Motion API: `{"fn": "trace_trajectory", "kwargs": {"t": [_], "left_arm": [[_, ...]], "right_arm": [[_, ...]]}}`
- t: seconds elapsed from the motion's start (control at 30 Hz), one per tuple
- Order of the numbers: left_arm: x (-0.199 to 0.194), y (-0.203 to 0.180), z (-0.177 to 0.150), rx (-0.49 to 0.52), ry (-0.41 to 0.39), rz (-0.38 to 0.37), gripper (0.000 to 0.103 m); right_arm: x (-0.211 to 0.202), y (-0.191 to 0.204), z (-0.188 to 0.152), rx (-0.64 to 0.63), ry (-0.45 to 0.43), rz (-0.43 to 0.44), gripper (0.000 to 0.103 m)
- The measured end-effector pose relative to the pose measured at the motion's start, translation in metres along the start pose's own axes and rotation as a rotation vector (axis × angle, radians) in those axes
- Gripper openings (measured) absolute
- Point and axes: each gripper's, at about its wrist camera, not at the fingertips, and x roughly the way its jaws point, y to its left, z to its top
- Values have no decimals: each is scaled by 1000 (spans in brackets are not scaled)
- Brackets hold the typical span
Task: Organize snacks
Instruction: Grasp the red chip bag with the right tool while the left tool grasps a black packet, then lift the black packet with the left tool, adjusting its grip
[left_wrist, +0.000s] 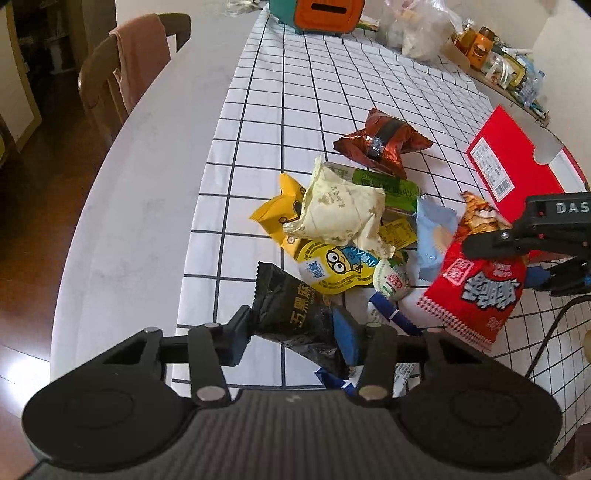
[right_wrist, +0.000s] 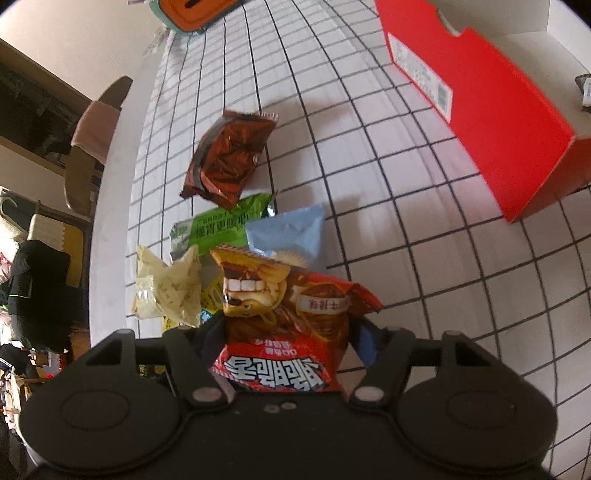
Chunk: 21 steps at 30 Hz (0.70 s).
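— What can't you make out from where you stand?

— The bottom of the heap. Under the black packet (left_wrist: 295, 314) a blue-and-white wrapper (left_wrist: 391, 317) is mostly buried, and the left gripper (left_wrist: 295, 334) covers its near end. The red box (left_wrist: 517, 166) runs off the right edge, so its far end is lost to me. Jars (left_wrist: 484, 48) at the far edge of the table are too small to read.

— And the red snack bag?

— The red snack bag (right_wrist: 284, 332) sits between the pads of the right gripper (right_wrist: 284, 350), pinched at its middle and lifted clear of the checked tablecloth (left_wrist: 295, 92). Its long axis runs away from the gripper, the cartoon end pointing at the pile, the big white lettering nearest the gripper.

— How does it look?

— Glossy red, crumpled at the pinch, zigzag-sealed ends.

— The left gripper?

— Narrow, with the black packet between its fingers; whether both pads press on it, I can't tell. That packet lies at the near edge of the pile, beside the yellow cartoon pouch (left_wrist: 332, 266). A cream wrapper (left_wrist: 343, 210) tops the heap, and a brown packet (left_wrist: 384, 142) lies apart, farther off.
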Motion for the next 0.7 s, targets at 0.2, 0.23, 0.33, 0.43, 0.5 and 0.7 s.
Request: {"fn": "trace_trajectory", "kwargs": {"t": [0.2,0.23,0.33,0.43,0.5,0.7], "left_arm": [[-5,-8,0,-16,-22,10,38],[-7,-9,0,-20,-28,19,37],[-12,-16,1,-32,-44,32,31],[-20,-26,3,-40,-68,34,25],[-24,-35,5,-35,-76,50,24],[-38,-63,7,-16,-100,59,23]], "right_arm": [[-20,-13,5,-17,-26,28,69],[-24,-15,6,-22,-33,35,69],[-40,-22,9,-35,-59,58,69],[-54,-28,13,-38,-79,79,69],[-62,-34,15,-39,-86,93,69],[-90,-56,22,-54,-111,130,69]]}}
